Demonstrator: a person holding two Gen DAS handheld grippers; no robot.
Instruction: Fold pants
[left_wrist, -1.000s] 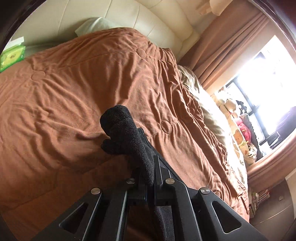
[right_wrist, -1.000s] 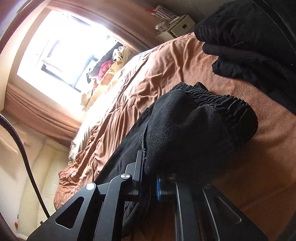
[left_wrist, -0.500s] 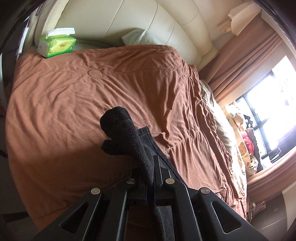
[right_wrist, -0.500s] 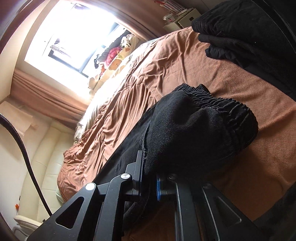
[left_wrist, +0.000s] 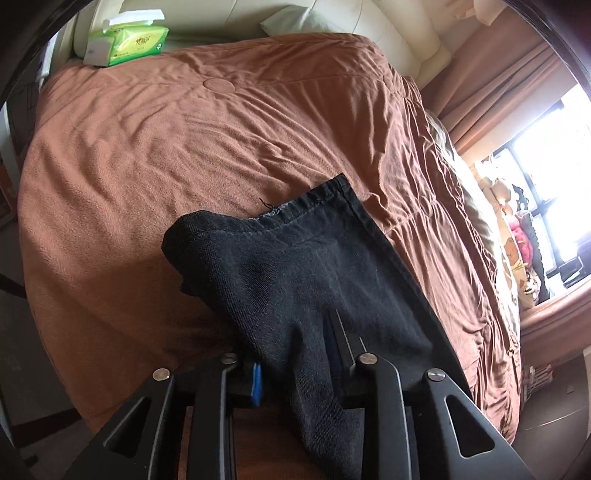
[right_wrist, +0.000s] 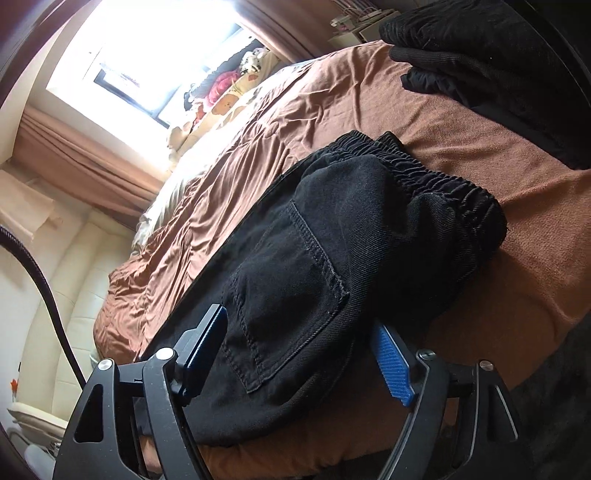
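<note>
- Black metal left tongs (left_wrist: 295, 354) are opening – the dark pant leg (left_wrist: 295, 266) lies between the two arms, and the blue pad on one side no longer presses the cloth.
- The leg end with its stitched hem (left_wrist: 314, 199) lies on the brown blanket (left_wrist: 147, 155) just past the tongs.
- The right tongs (right_wrist: 306, 343) are opening too, and their blue pads (right_wrist: 393, 363) stand apart, one on each side of the pants (right_wrist: 332, 236).
- The cloth between them looks loose – no pad is squeezing it.
- The pants lie long on the bed. The back pocket (right_wrist: 288, 295) faces up and the stretchy waistband (right_wrist: 432, 177) is at the far end in the right view.
- A pile of other black clothes (right_wrist: 480, 55) sits on the blanket, apart from the waistband.
- A green tissue pack (left_wrist: 125, 40) rests at the head of the bed, next to a pale pillow (left_wrist: 306, 24).
- Beside the bed are brown curtains (left_wrist: 498, 77) and a bright window (right_wrist: 147, 55), with soft toys (right_wrist: 229, 85) on the ledge.
</note>
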